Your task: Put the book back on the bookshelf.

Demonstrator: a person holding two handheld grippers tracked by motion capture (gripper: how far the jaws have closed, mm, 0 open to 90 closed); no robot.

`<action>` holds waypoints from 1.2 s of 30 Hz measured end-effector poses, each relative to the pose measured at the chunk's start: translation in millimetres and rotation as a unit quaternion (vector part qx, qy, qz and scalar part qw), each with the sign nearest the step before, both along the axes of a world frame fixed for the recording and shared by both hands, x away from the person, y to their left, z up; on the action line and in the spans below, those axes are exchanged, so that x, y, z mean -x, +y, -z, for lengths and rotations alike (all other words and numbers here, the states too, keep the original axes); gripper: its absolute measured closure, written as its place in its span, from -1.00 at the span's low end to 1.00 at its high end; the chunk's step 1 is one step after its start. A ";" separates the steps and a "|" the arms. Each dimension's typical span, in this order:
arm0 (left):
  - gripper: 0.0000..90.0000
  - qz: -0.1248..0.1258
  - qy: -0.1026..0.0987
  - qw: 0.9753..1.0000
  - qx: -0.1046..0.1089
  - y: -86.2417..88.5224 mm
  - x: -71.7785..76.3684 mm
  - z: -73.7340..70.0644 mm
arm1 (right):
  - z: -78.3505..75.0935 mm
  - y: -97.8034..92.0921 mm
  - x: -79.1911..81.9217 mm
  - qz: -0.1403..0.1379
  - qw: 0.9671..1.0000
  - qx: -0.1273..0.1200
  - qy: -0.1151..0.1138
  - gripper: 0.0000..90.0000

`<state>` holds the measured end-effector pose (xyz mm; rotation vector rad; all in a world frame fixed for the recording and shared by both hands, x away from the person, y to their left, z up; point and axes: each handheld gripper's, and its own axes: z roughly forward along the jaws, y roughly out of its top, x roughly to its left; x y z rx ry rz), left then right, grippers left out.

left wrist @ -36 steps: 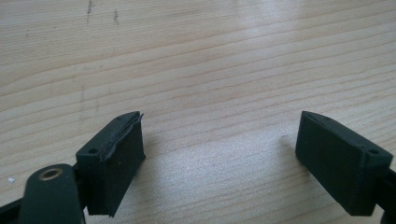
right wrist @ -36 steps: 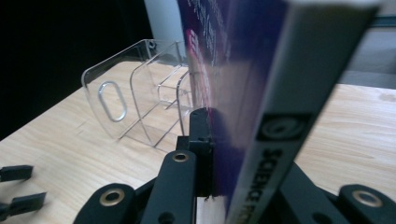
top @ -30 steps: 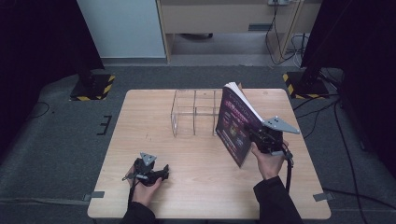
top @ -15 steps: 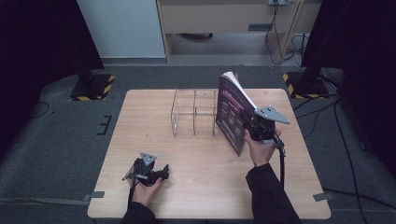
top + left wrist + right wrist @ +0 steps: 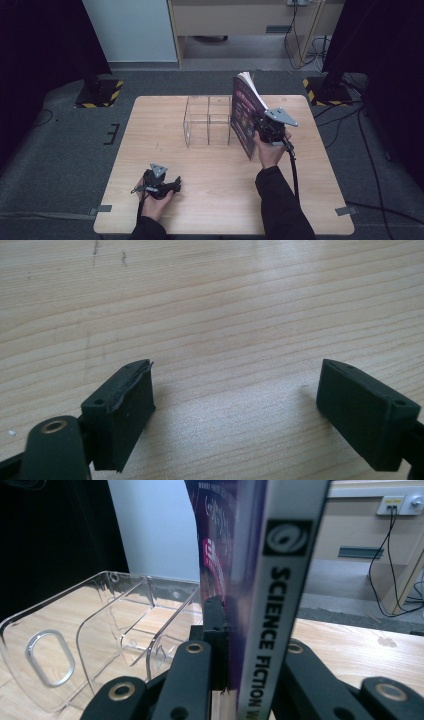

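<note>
A purple book (image 5: 246,112) with a white spine reading "SCIENCE FICTION" (image 5: 272,605) stands upright above the table, just right of a clear acrylic organizer (image 5: 207,120). My right gripper (image 5: 260,131) is shut on the book's lower edge, jaws on either side of the cover (image 5: 235,645). The organizer (image 5: 100,630) has open-topped compartments and lies to the left in the right gripper view. My left gripper (image 5: 159,186) rests near the table's front left, open, with bare wood between its pads (image 5: 122,410).
The wooden table (image 5: 165,150) sits on grey carpet. Black stands with yellow-black feet (image 5: 97,92) flank the far corners. A cabinet and cables (image 5: 300,30) are behind the table.
The right gripper has carried the book leftward and farther back, bringing it more upright and closer to the organizer. The left gripper has stayed put.
</note>
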<state>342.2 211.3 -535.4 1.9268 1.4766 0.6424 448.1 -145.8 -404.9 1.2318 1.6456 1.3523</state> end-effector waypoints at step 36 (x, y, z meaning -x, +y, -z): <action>-0.68 0.000 0.000 1.000 0.000 -0.1 0.0 0.0 | 5.3 -1.8 -6.0 0.007 1.000 0.023 0.008 0.59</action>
